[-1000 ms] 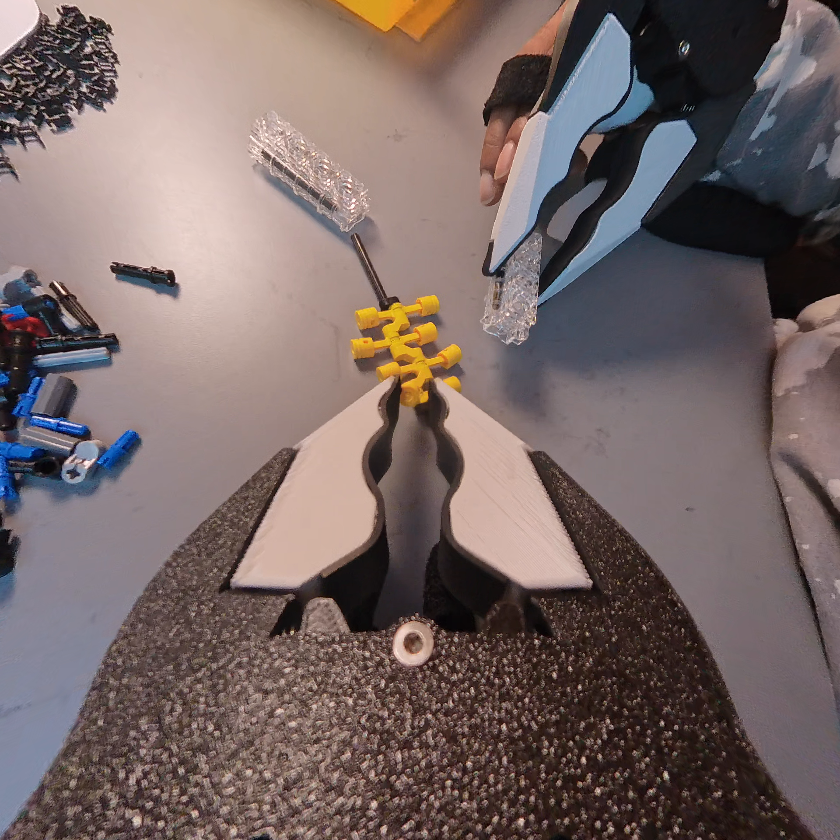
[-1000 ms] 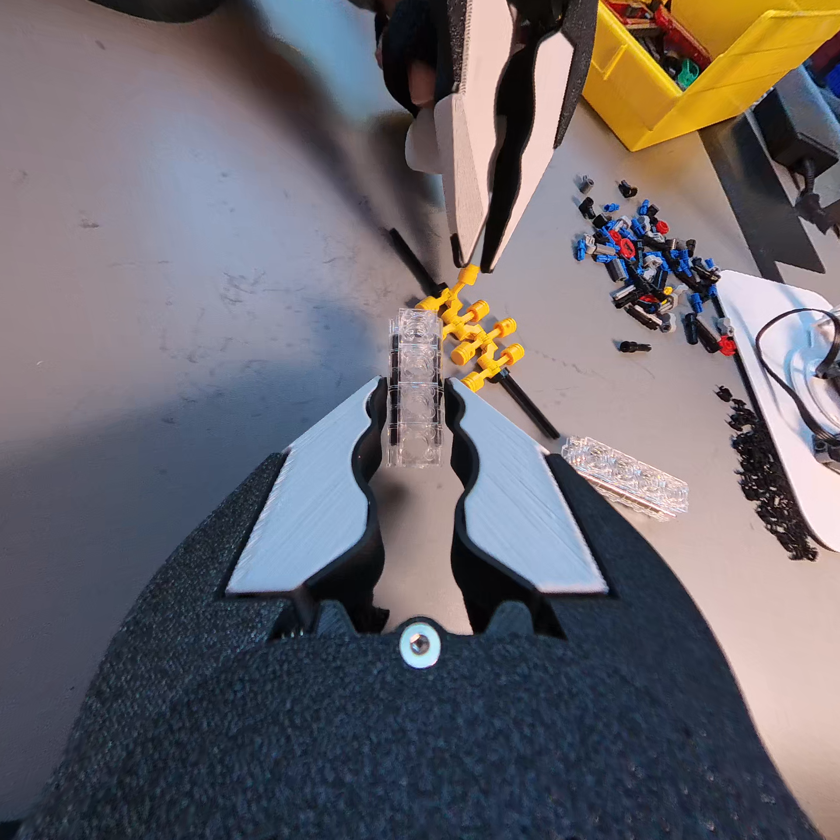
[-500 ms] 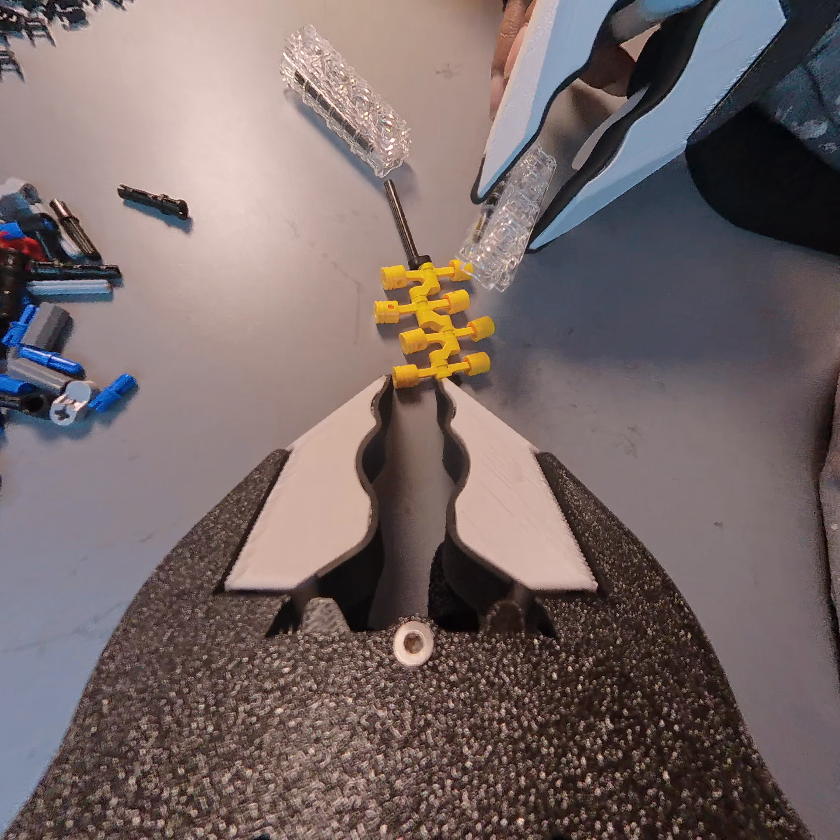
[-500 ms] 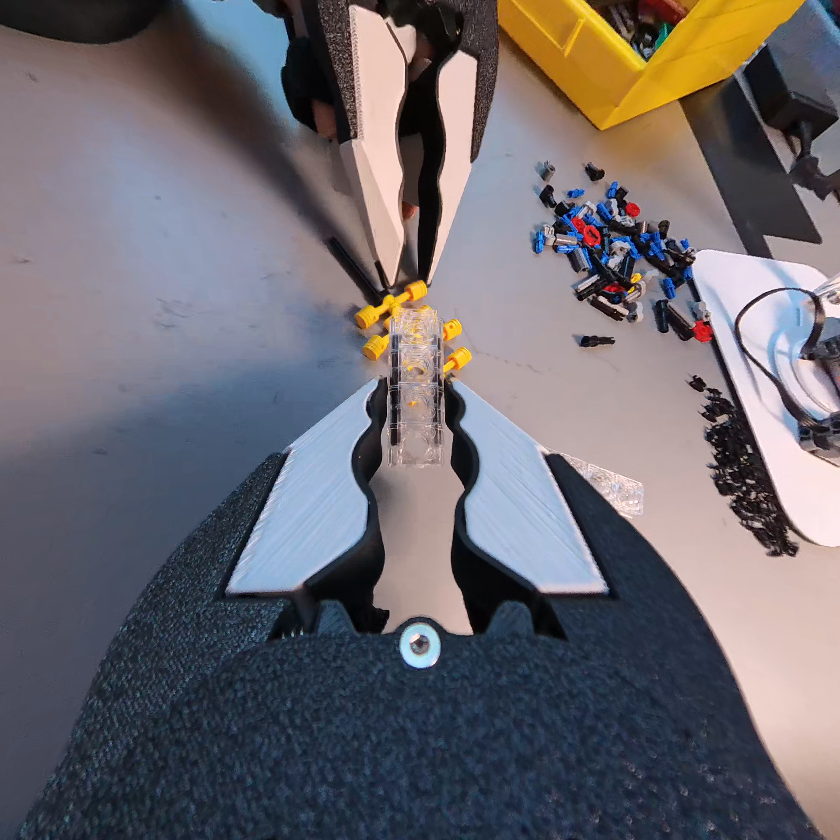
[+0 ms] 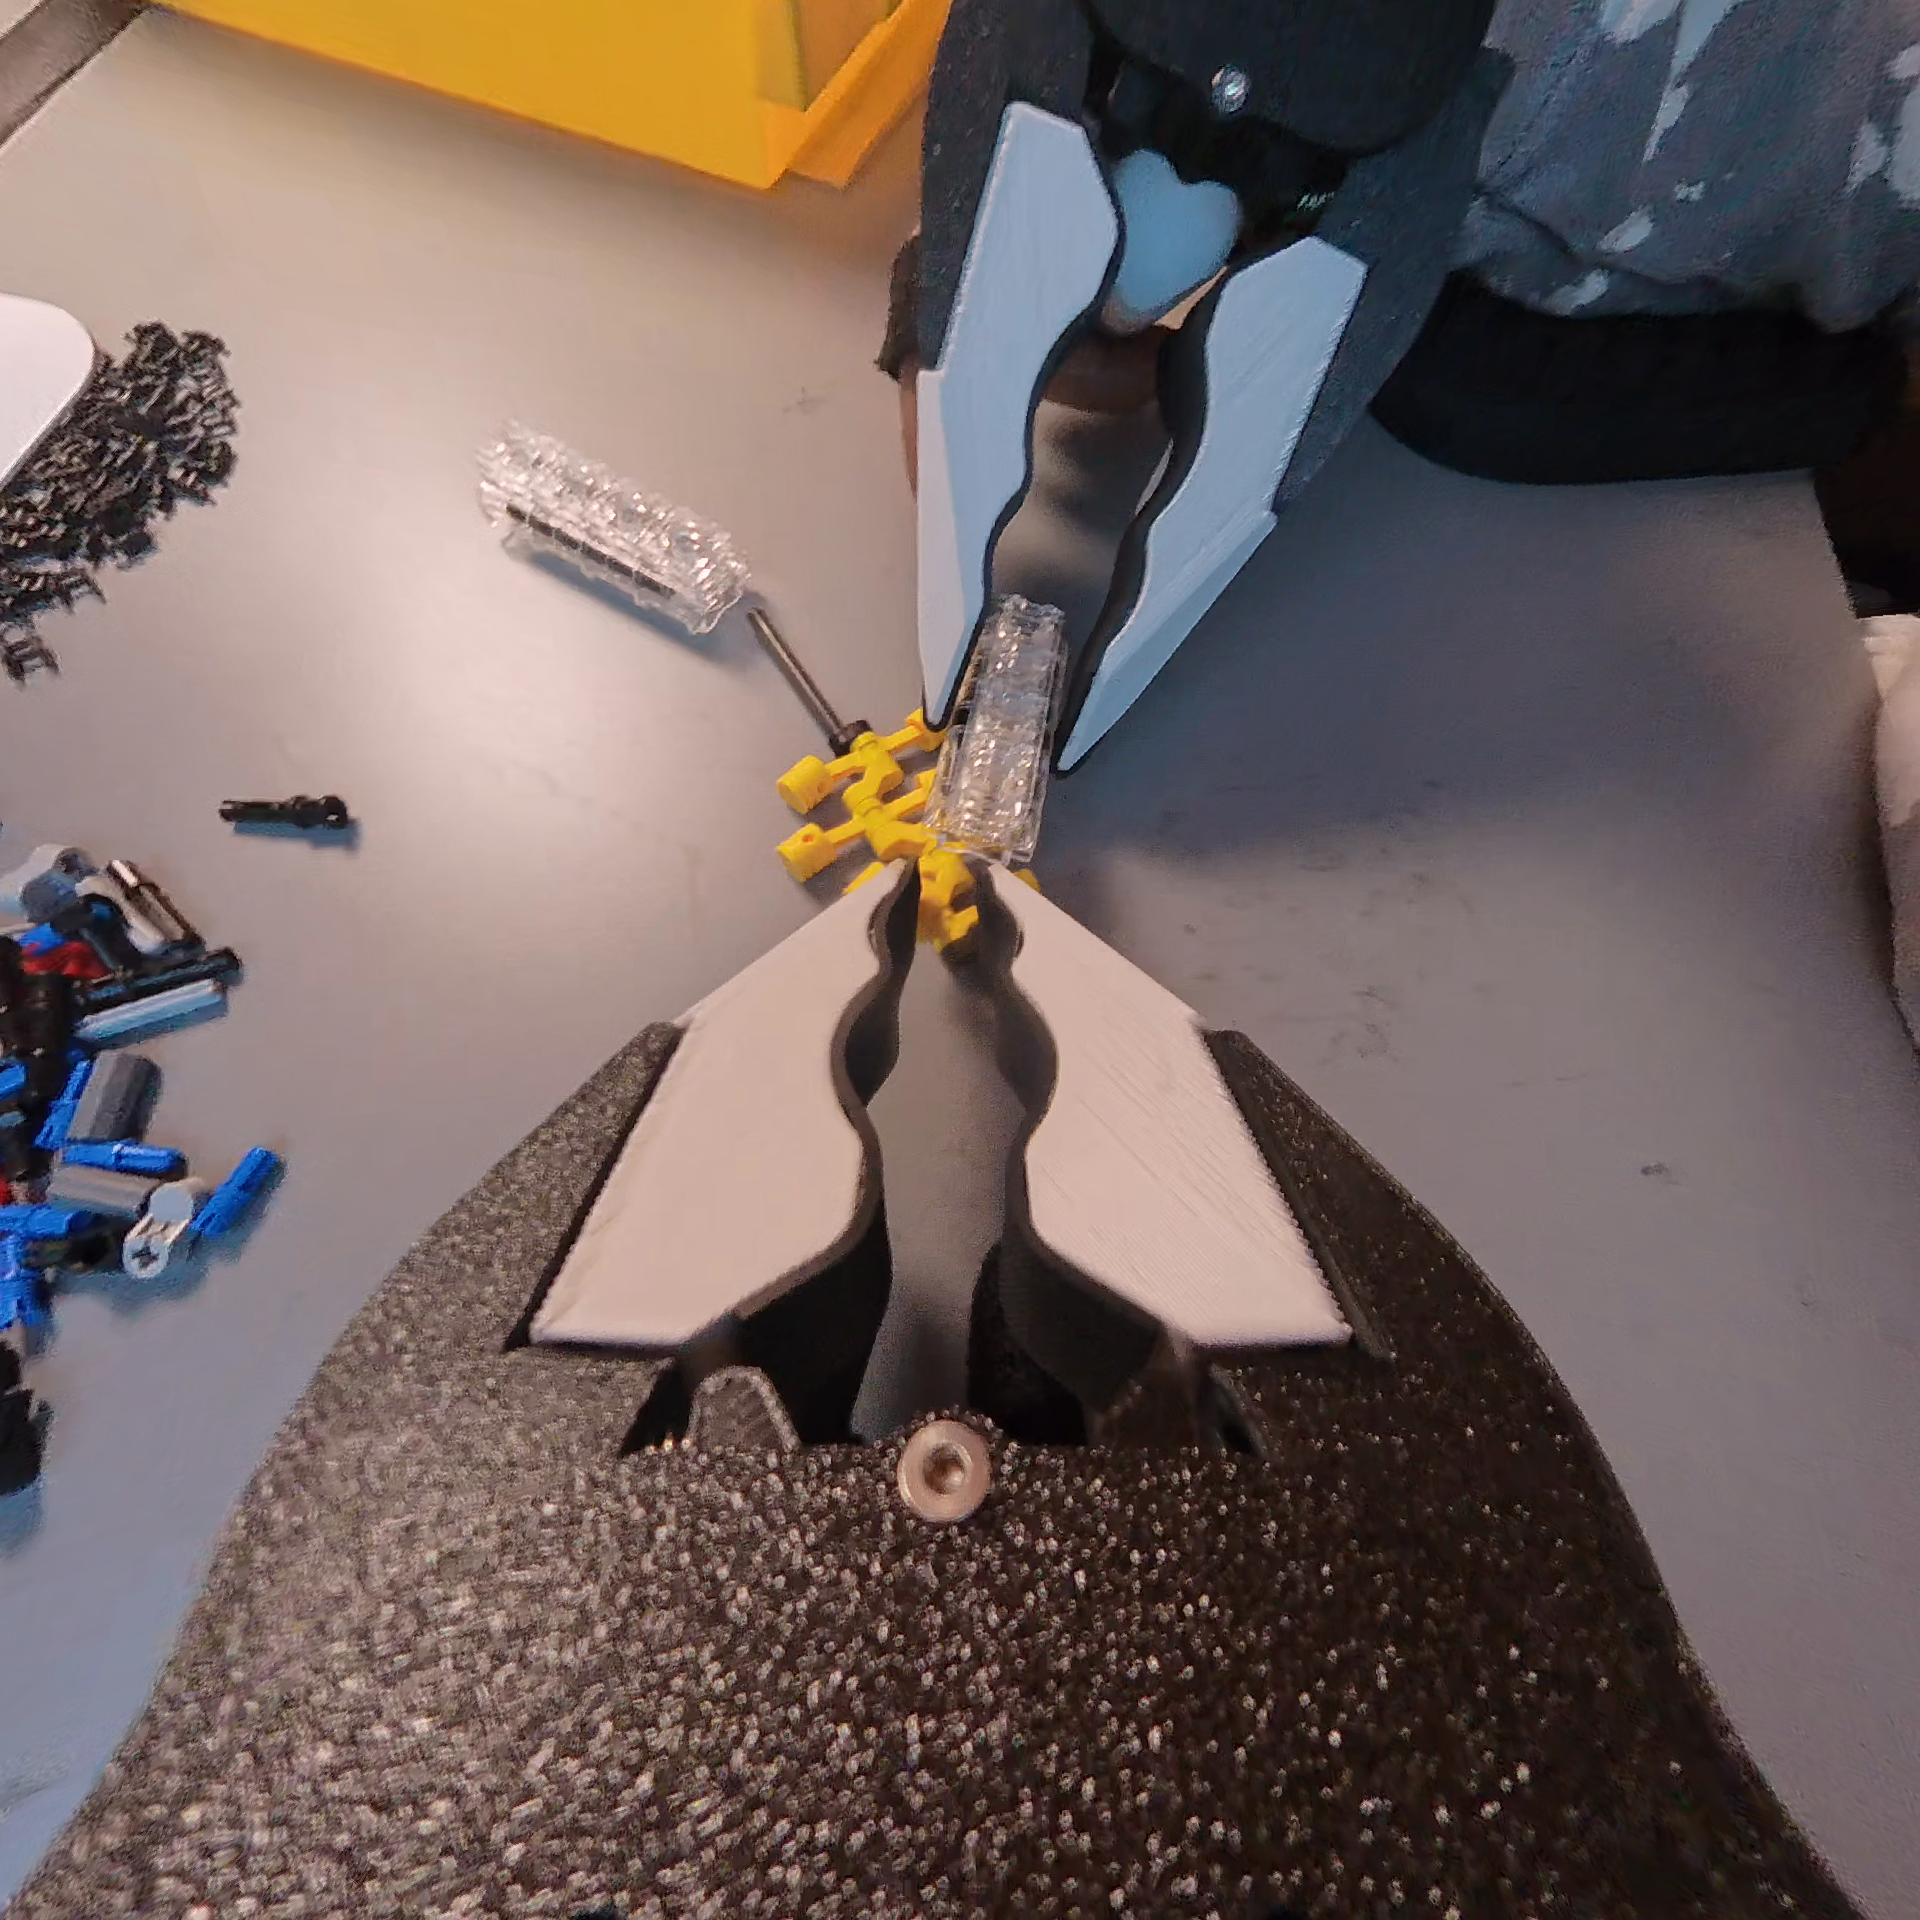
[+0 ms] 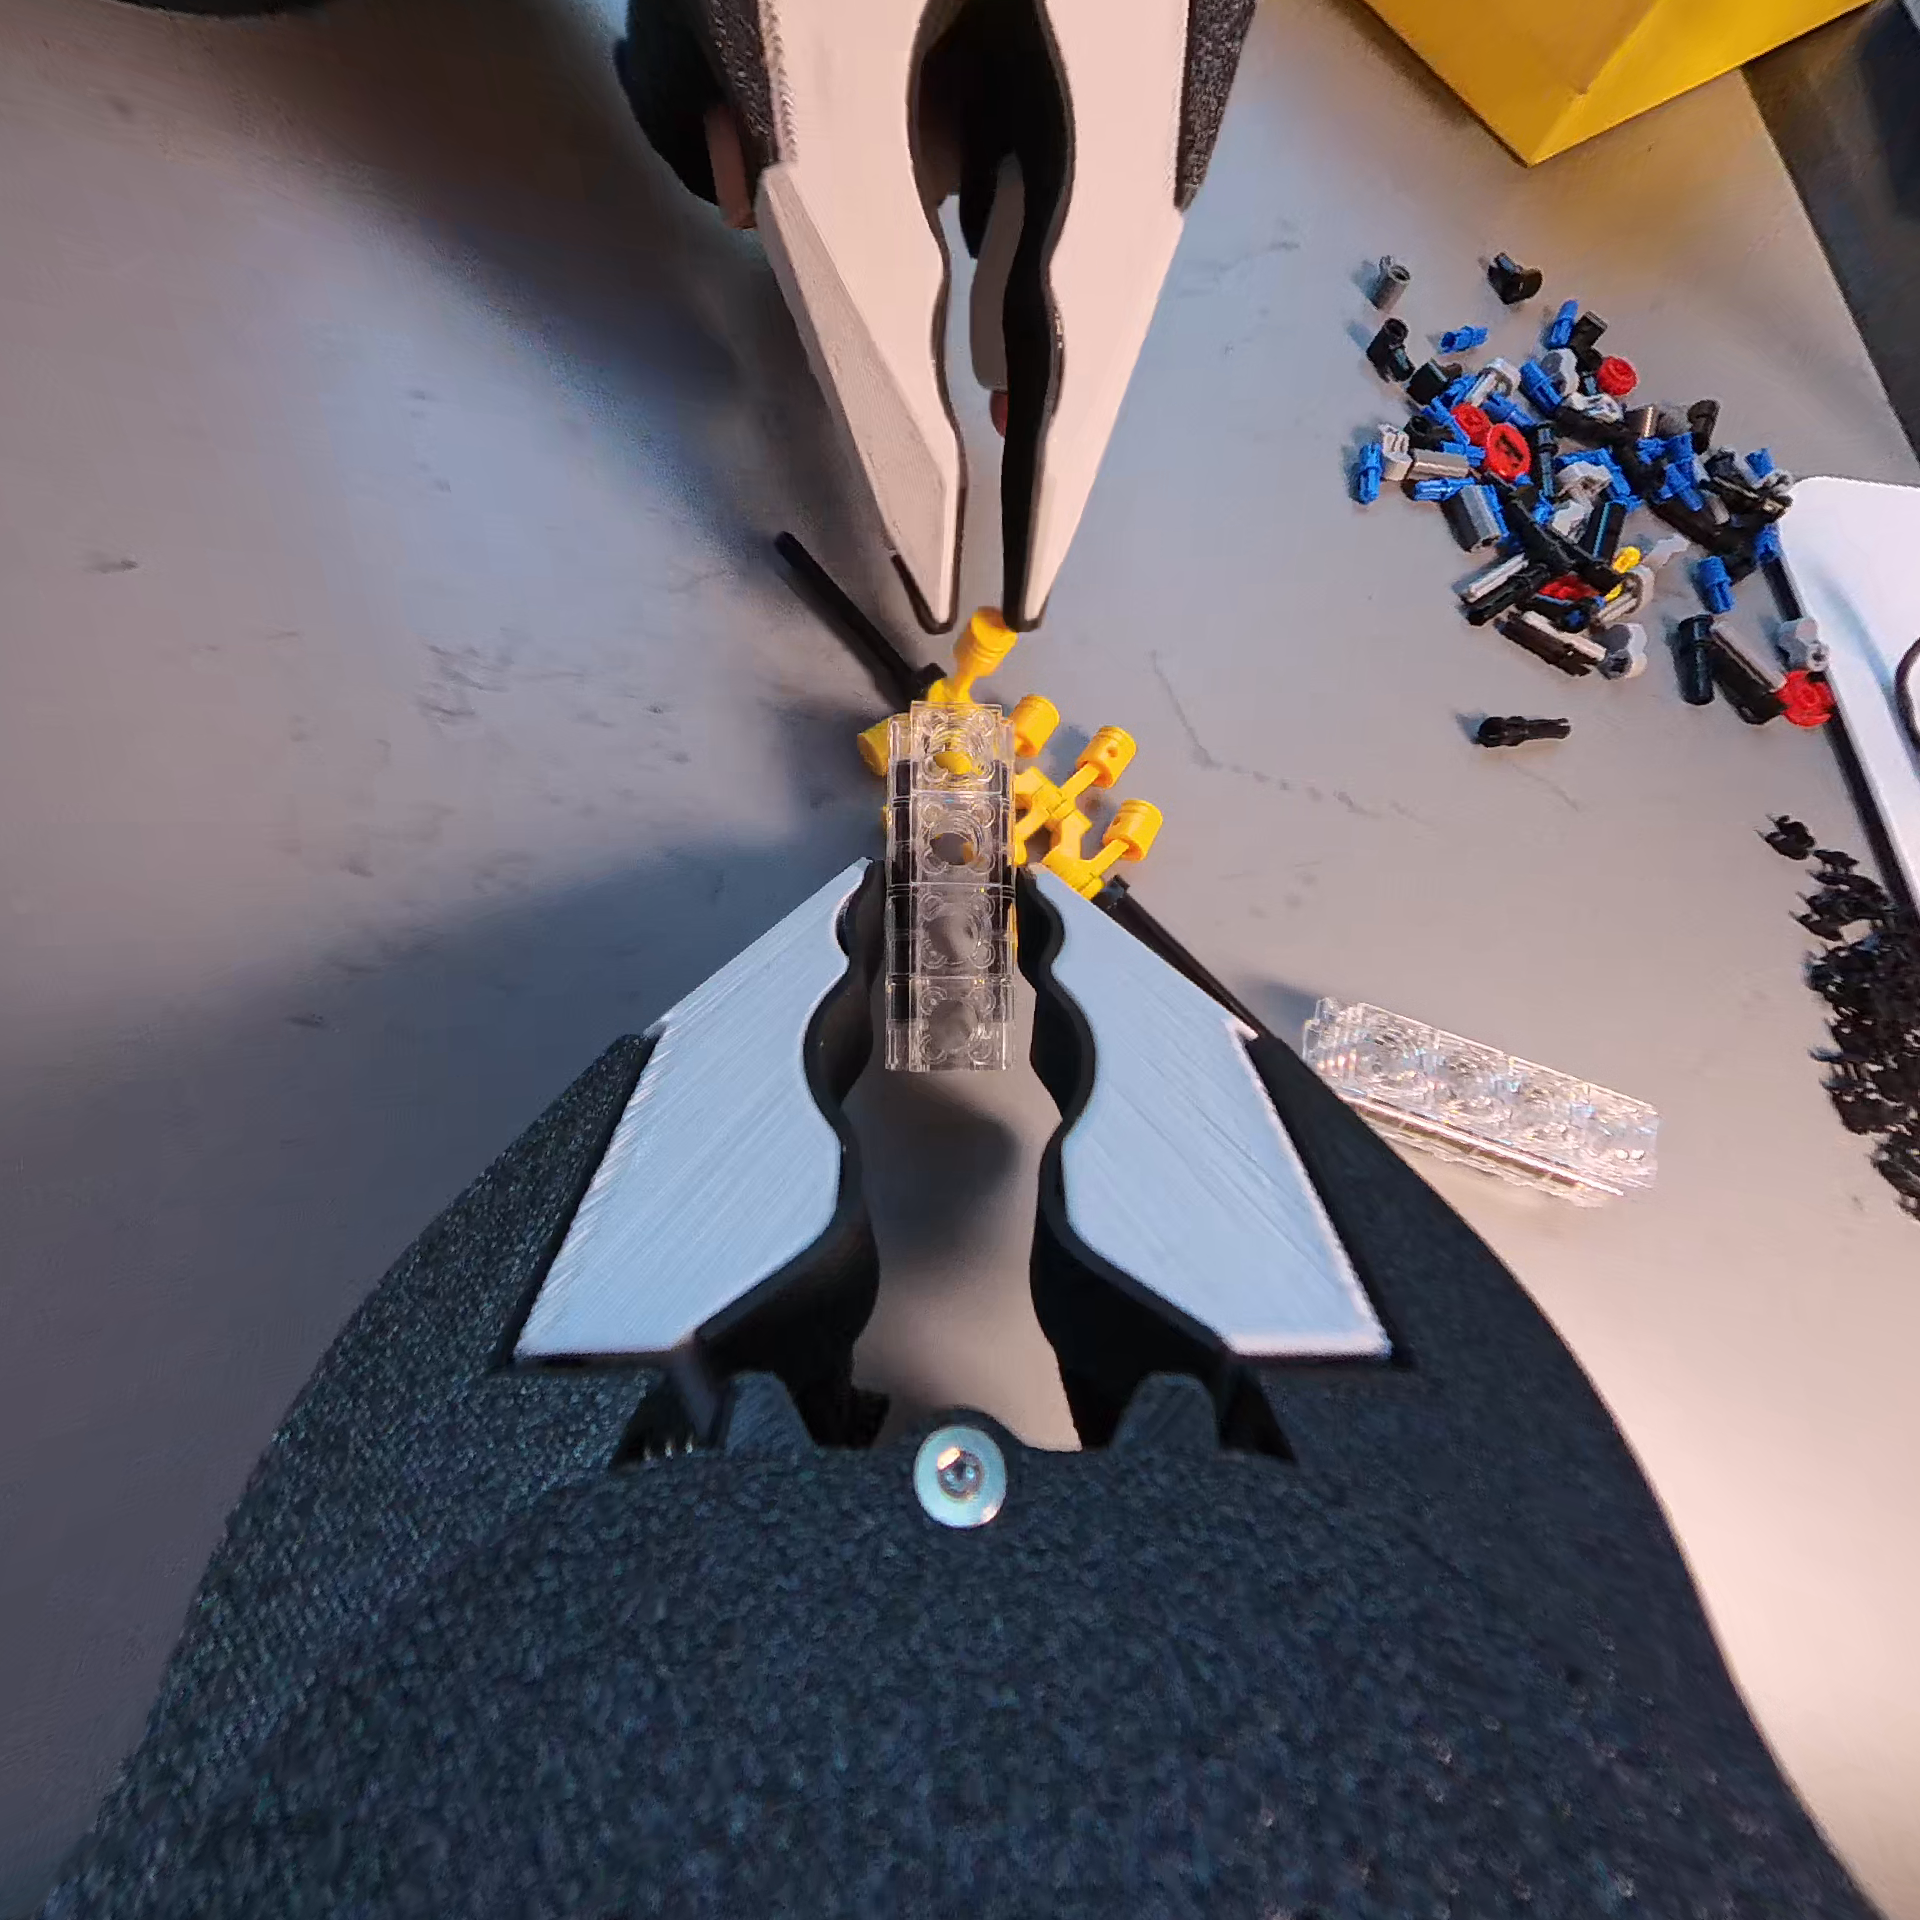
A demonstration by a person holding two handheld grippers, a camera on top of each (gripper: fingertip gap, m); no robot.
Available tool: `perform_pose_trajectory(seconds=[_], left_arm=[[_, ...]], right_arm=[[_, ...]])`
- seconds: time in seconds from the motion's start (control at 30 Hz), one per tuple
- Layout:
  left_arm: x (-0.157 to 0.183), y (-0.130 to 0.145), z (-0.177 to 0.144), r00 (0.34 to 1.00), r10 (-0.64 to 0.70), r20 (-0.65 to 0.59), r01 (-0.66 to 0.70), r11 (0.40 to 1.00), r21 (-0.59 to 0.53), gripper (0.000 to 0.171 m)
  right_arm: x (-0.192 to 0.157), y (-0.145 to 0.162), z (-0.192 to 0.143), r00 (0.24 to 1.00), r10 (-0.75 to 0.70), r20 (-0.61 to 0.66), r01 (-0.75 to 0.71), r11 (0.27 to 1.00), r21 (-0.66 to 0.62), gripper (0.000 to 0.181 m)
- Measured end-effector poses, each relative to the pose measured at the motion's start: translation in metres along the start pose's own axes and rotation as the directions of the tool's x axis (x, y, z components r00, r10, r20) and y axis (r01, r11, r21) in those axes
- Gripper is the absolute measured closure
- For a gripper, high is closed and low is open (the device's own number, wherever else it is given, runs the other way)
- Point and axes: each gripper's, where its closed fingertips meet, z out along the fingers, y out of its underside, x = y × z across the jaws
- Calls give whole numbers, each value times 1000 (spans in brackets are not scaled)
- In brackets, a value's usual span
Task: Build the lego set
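Lying on the grey table (image 5: 1455, 987), the yellow piston-and-crank assembly (image 5: 847, 800) on its black axle is pinched at one end by the left gripper (image 5: 951, 899); the right gripper (image 6: 945, 883) clamps a clear studded block (image 6: 948, 894) over the assembly's pistons.

No legible text, labels, brands, numbers or signs are showing in either wrist view; nothing readable is appearing on any surface.

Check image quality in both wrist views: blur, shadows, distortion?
Left wrist view: slight motion blur at the edges, yellow plastic bin soft; clear studded brick readable. Right wrist view: sharp centre, broad dark shadow across the grey table at left; fisheye bending in both.
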Motion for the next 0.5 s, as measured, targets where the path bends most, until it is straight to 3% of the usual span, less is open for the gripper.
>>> perform_pose_trajectory(seconds=[0.17, 0.23, 0.37, 0.5], left_arm=[[5, 8, 6, 999, 47, 5, -47, 998, -48, 161], [5, 2, 2, 999, 46, 5, -46, 999, -13, 161], [-20, 6, -13, 993, -74, 91, 75, 997, -8, 157], [-23, 22, -10, 980, -186, 72, 190, 980, -63, 152]], right_arm=[[-3, -1, 1, 1000, 1, -2, -1, 1000, -1, 157], [-3, -1, 0, 1000, 3, -7, -3, 1000, -3, 157], [-3, 0, -1, 1000, 0, -14, 0, 1000, -3, 157], [-4, 0, 0, 1000, 7, -6, -7, 1000, -4, 157]])
